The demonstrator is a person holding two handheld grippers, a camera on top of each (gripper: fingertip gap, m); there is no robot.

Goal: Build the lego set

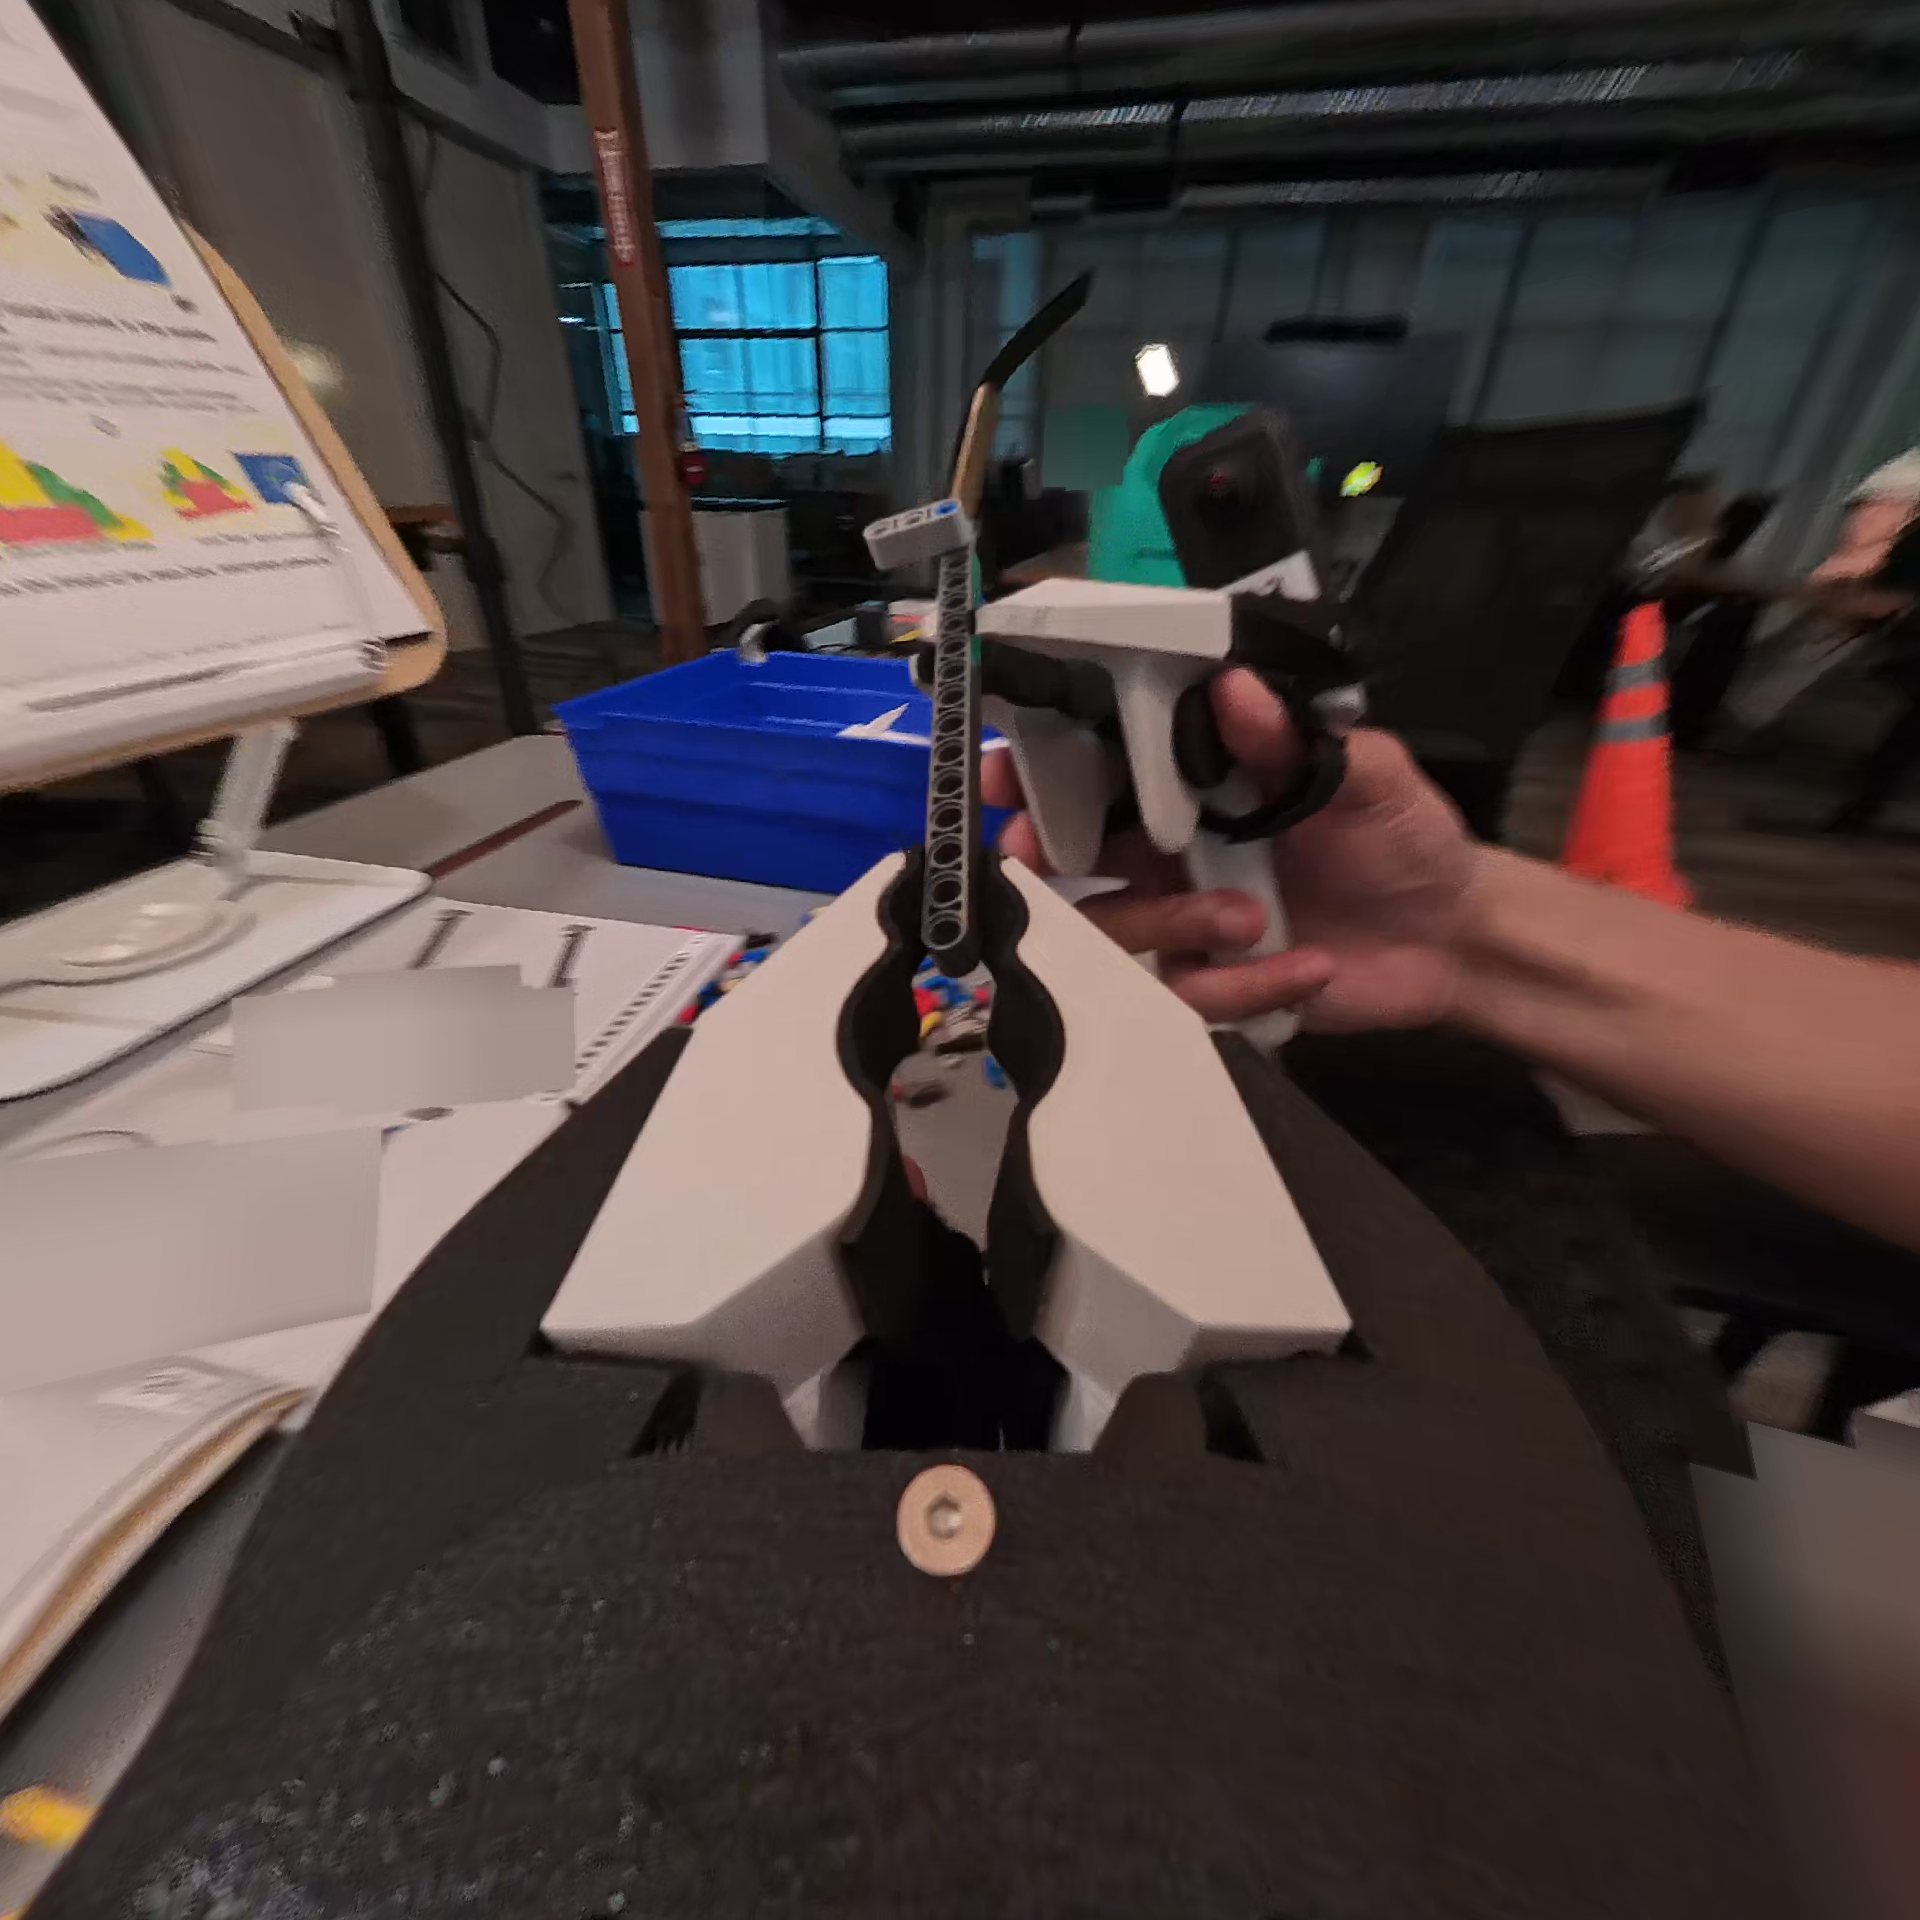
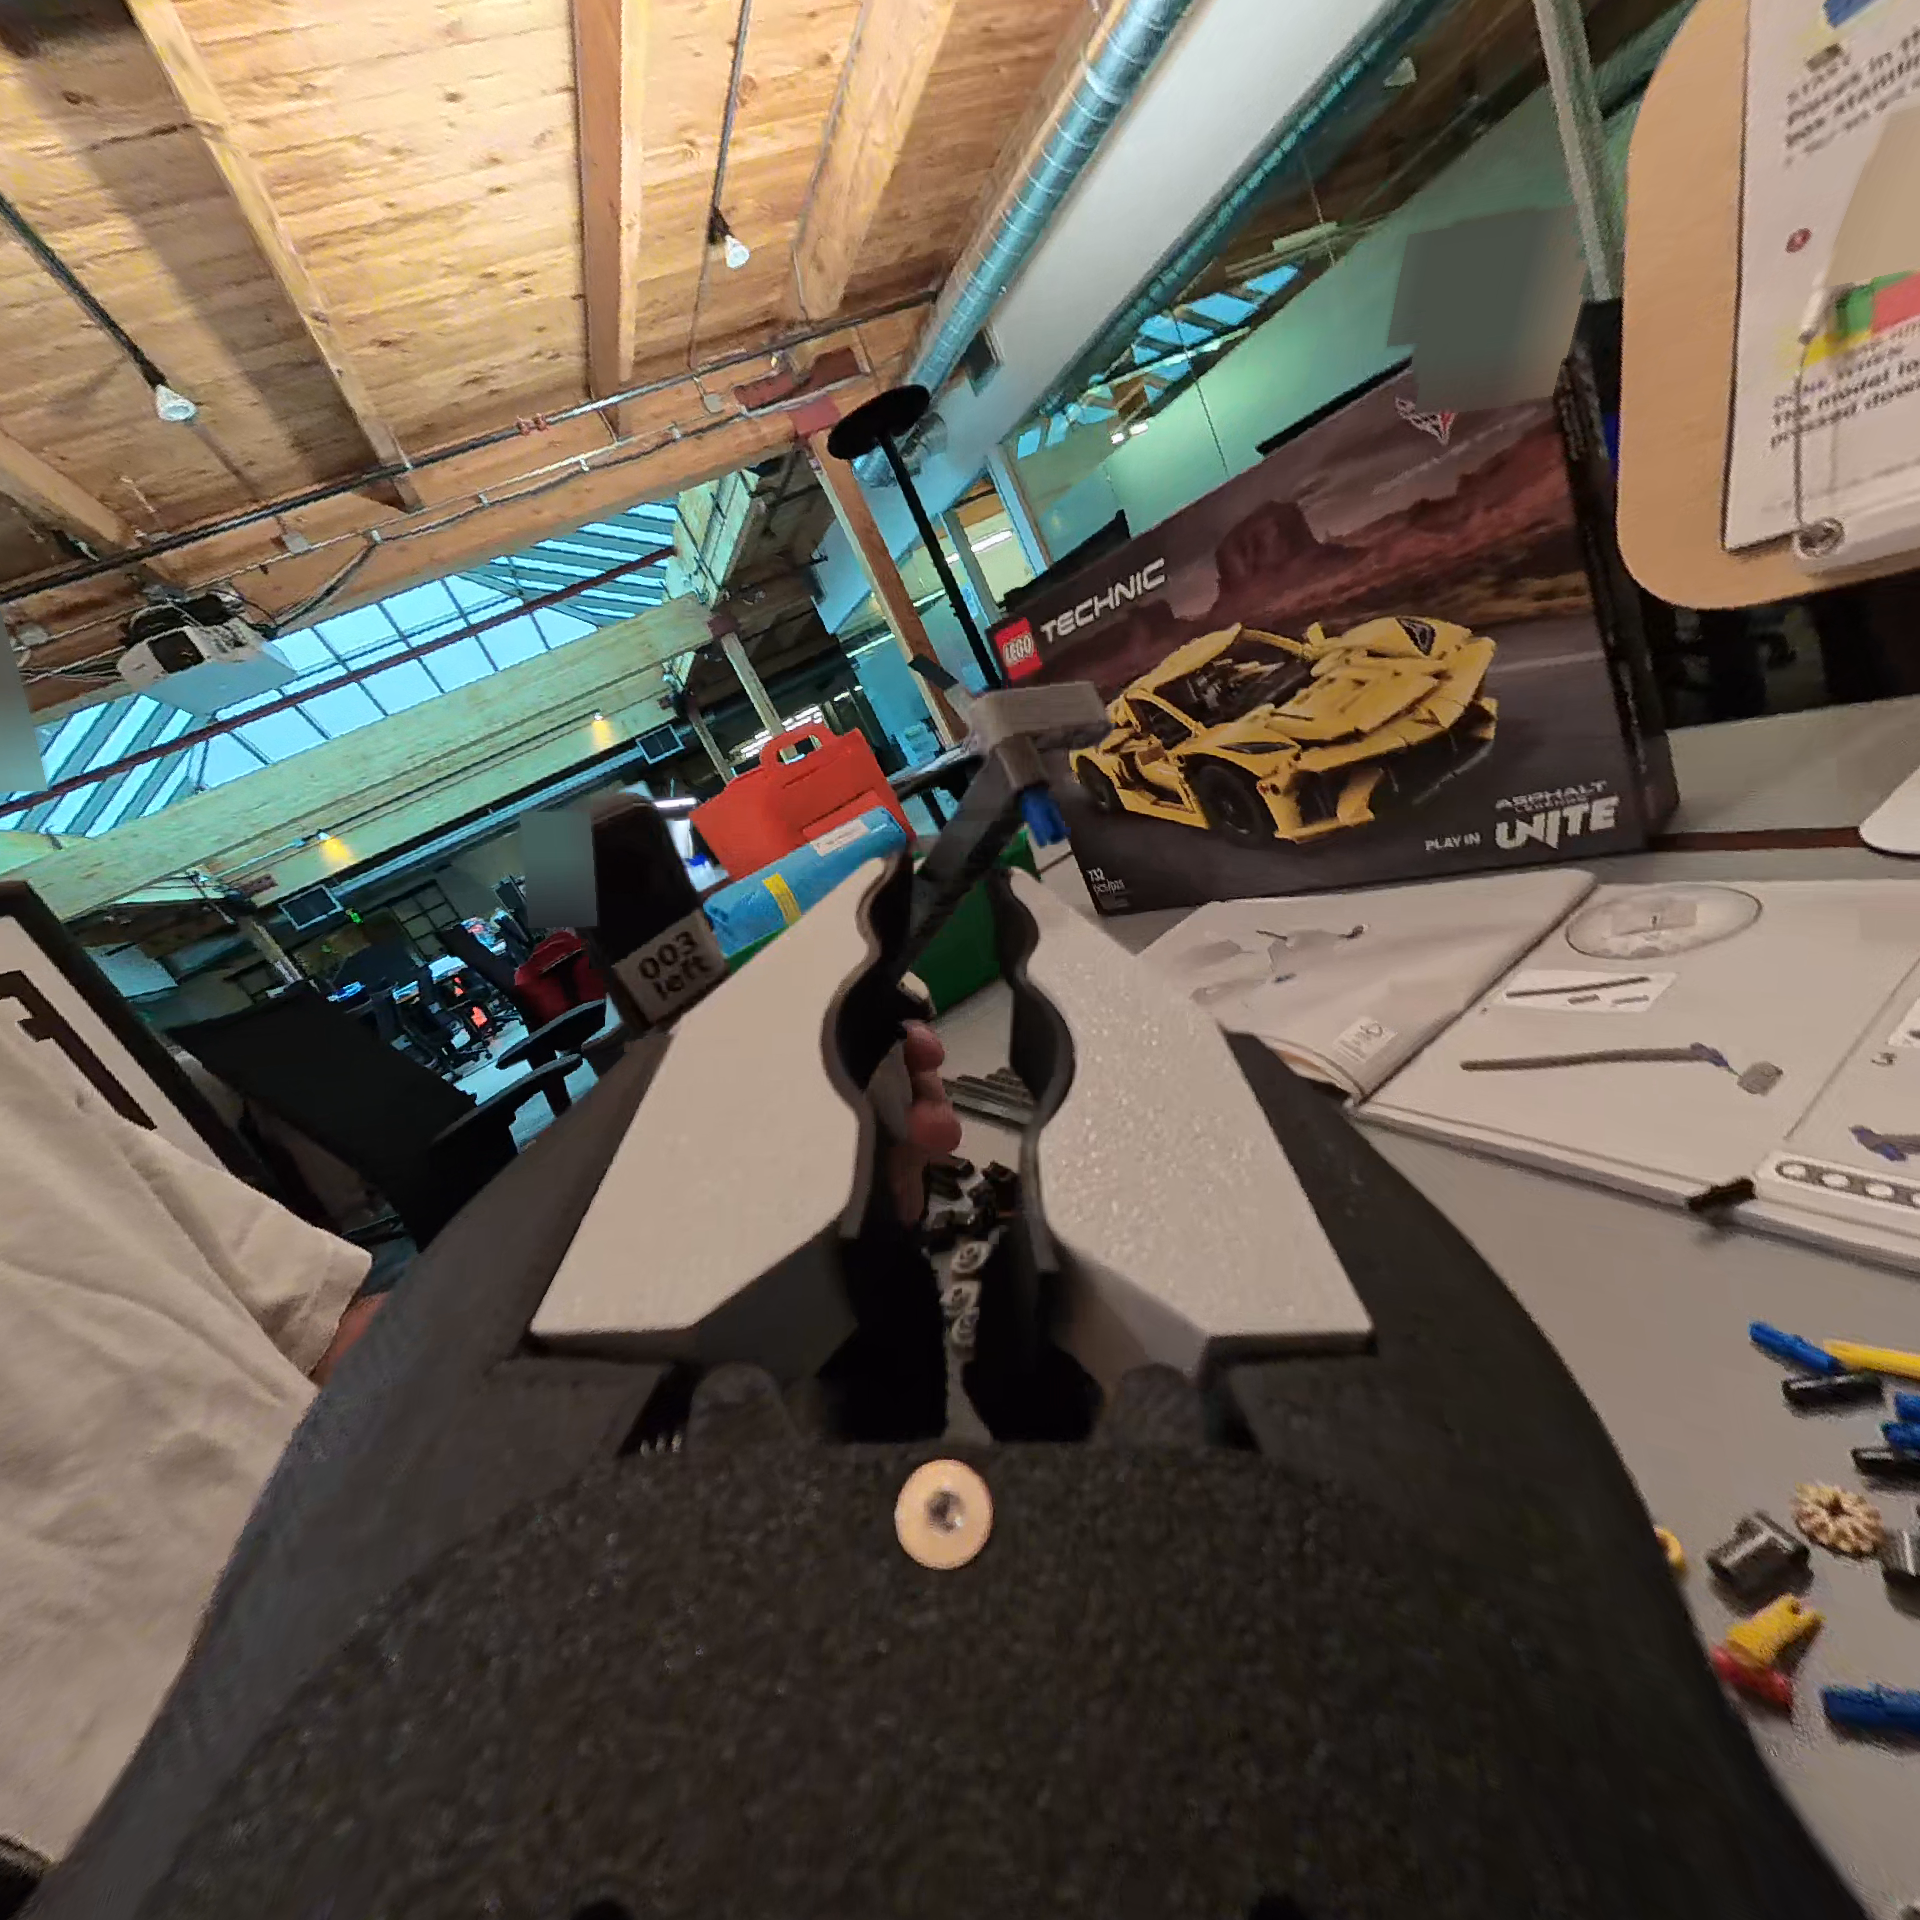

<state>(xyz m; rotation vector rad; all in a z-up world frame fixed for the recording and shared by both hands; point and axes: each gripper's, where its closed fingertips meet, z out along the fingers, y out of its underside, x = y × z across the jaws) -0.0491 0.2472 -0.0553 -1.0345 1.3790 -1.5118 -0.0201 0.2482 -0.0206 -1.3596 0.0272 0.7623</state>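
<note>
Grey and full of holes, the long beam stands nearly upright, its lower end pinched between the fingers of the left gripper. A short light-grey piece with a blue pin sits across its top. The right gripper reaches in from the side and appears to close on the beam's upper half; in its own view the beam runs between the narrowed fingers. The step looks like seating that top piece. Next likely calls for a steady left hold while the right presses or lets go. Loose pieces lie on the table beside the open booklet
</note>
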